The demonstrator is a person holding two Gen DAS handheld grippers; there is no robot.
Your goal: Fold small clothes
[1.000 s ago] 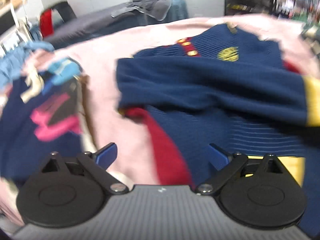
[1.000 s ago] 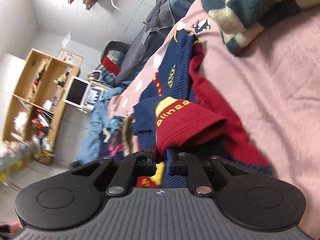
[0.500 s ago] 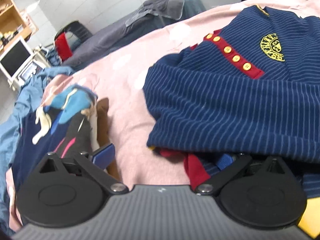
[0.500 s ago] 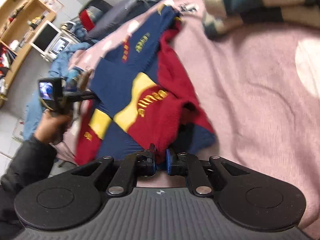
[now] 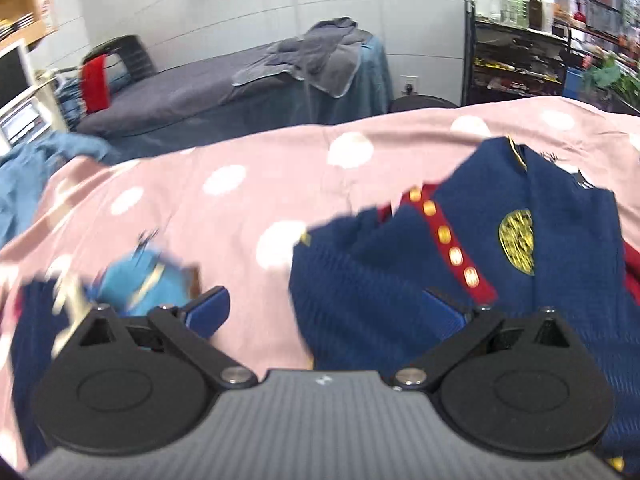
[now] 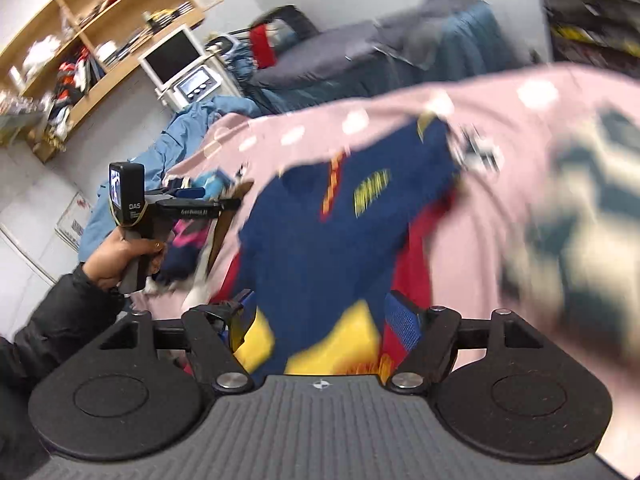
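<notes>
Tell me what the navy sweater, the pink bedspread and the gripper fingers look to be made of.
Navy sweater: likely a ribbed knit, wool or cotton, matte; fine raised lines run across it.
Pink bedspread: soft woven or fleecy cloth with white dots, matte; blur hides the weave.
Gripper fingers: probably hard black plastic arms with blue pads, perhaps rubbery; one pad in the right wrist view shows a mesh-like texture.

Cardigan (image 5: 480,280) lies on bedspread (image 5: 248,208), right of clothes pile (image 5: 132,284). Second bed (image 5: 224,96) behind bedspread; towel (image 5: 320,56) on it. Rack (image 5: 520,56) right of second bed, shelf unit (image 6: 80,40) far left.
</notes>
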